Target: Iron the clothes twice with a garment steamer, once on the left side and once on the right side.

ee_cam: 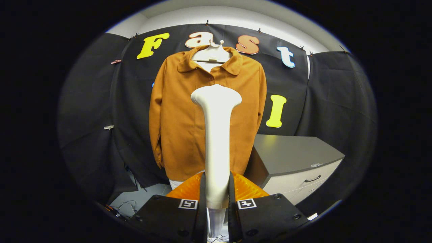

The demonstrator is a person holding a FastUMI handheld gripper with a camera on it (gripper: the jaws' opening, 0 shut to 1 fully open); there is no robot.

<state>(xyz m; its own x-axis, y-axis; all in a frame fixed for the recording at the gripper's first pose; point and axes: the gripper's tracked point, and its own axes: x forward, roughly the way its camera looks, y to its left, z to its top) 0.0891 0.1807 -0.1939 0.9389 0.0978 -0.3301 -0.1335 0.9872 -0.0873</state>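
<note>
I am facing the rust-brown soft collared jacket [179,118], hanging limp on a white hanger [211,54] against the booth wall, a grey drawer cabinet [293,158] just beside it; the fabric will probably yield under pressure. I am holding the white rigid plastic garment steamer [216,135] by its handle, long axis upright, flared head pointing at the jacket. The gripper [216,199] is pinching it on both sides; likely smooth and top-heavy.

We note the steamer [216,135] as smooth plastic with a soft sheen, held tight between both fingers of the gripper [216,199]. The jacket [175,114] reads as matt, suede-like cloth. We log the hanger [211,54] as smooth plastic, and the cabinet [293,158] top as matt, with a metal drawer handle [313,179].
</note>
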